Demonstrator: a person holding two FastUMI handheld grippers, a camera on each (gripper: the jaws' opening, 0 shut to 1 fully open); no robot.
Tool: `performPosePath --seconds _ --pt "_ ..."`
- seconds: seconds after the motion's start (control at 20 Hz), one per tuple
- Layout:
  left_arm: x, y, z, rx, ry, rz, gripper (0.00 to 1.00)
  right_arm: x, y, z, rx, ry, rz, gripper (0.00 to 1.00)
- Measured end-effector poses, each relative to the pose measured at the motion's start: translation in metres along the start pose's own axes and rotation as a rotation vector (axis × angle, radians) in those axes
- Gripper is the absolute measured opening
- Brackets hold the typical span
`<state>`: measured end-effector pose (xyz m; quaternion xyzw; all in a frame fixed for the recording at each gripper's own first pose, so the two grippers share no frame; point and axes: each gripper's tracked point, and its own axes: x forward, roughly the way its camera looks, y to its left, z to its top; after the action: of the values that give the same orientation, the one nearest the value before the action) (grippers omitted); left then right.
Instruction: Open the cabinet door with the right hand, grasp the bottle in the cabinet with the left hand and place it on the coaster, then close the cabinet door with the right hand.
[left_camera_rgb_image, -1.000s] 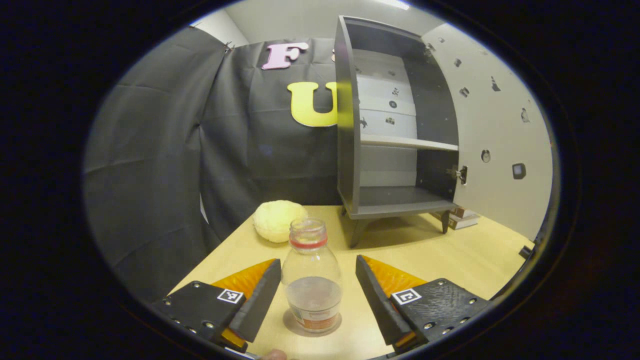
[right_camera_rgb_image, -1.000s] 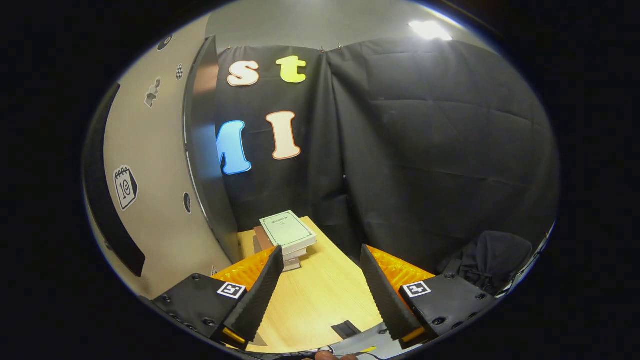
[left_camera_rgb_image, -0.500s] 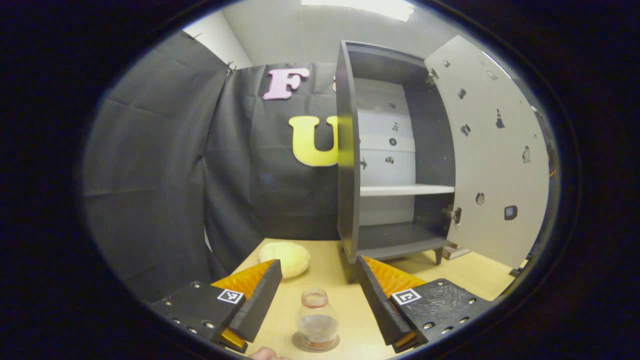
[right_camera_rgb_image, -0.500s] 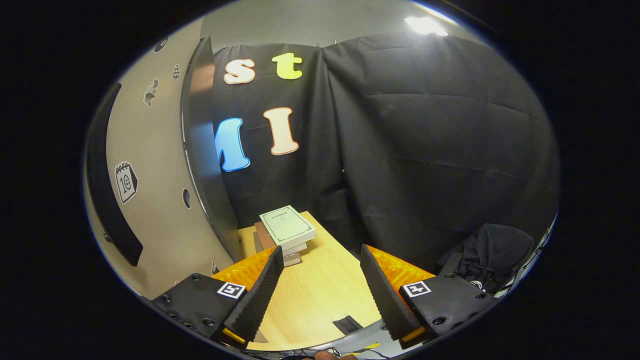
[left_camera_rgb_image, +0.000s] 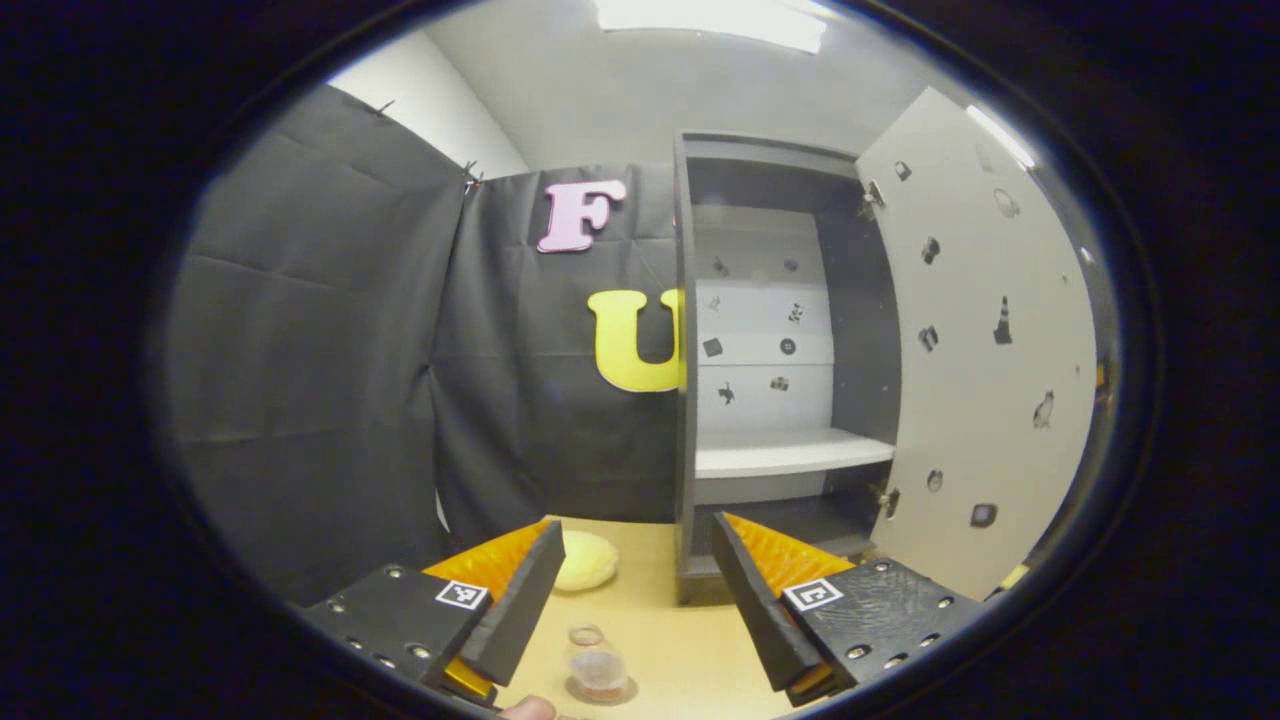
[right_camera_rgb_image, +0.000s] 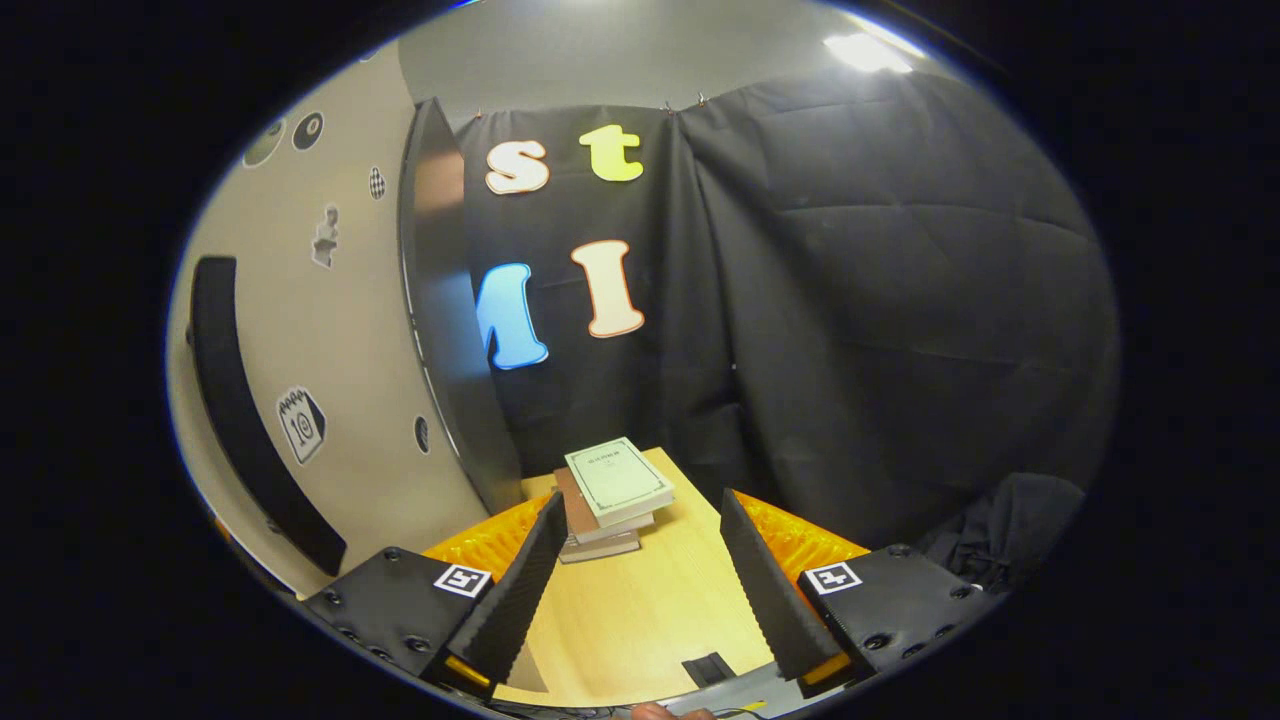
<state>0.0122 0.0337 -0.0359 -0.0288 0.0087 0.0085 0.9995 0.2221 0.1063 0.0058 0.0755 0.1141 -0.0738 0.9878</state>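
Left gripper view: the left gripper (left_camera_rgb_image: 632, 600) is held above the bench (left_camera_rgb_image: 690, 655) with its fingers spread apart and nothing between them. Below and ahead of it, the bottle (left_camera_rgb_image: 596, 663) stands upright on the round coaster (left_camera_rgb_image: 600, 692) near the bench's front edge, apart from both fingers. A pale yellow sponge-like lump (left_camera_rgb_image: 585, 560) lies farther back, toward the bench's left edge. The cabinet (left_camera_rgb_image: 690, 400) stands at the back of the bench, its white shelf (left_camera_rgb_image: 790, 452) bare. The cabinet door (left_camera_rgb_image: 985, 370) is swung wide open to the right, its inner face dotted with small stickers.

Right gripper view: the right gripper (right_camera_rgb_image: 635, 585) is likewise released, fingers wide, grasping nothing. It faces the outer face of the cabinet door (right_camera_rgb_image: 330, 400), which carries a long dark handle (right_camera_rgb_image: 250, 420) and stands to the gripper's left, apart from the fingers. A stack of books (right_camera_rgb_image: 612, 495) rests at the far edge of the bench (right_camera_rgb_image: 640, 620), just beside the door's free edge. A small dark item (right_camera_rgb_image: 712, 668) lies at the near edge. Bare bench surface extends between the fingers up to the books. A dark bundle of cloth (right_camera_rgb_image: 1010, 530) sits off the right edge.
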Motion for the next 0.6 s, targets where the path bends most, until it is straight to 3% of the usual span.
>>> performPosePath --seconds 0.25,0.3,0.35,0.45,0.5,0.6 --pt "-0.031 -0.042 0.029 -0.002 0.049 0.013 0.88 -0.015 0.013 0.033 0.041 -0.020 0.142 0.98" --pt "-0.038 -0.049 0.033 0.014 0.054 0.014 0.94 -0.019 0.019 0.045 0.061 -0.035 0.183 0.98" --pt "-0.046 -0.054 0.035 0.023 0.059 0.014 0.91 -0.022 0.026 0.055 0.072 -0.049 0.222 0.93" --pt "-0.057 -0.071 0.039 0.028 0.070 0.022 0.88 -0.028 0.034 0.066 0.044 -0.065 0.278 0.98" --pt "-0.062 -0.077 0.040 0.036 0.074 0.030 0.94 -0.028 0.035 0.069 0.029 -0.059 0.291 0.98" --pt "-0.071 -0.089 0.034 0.043 0.086 0.041 0.94 -0.034 0.048 0.079 0.038 -0.056 0.361 0.98"
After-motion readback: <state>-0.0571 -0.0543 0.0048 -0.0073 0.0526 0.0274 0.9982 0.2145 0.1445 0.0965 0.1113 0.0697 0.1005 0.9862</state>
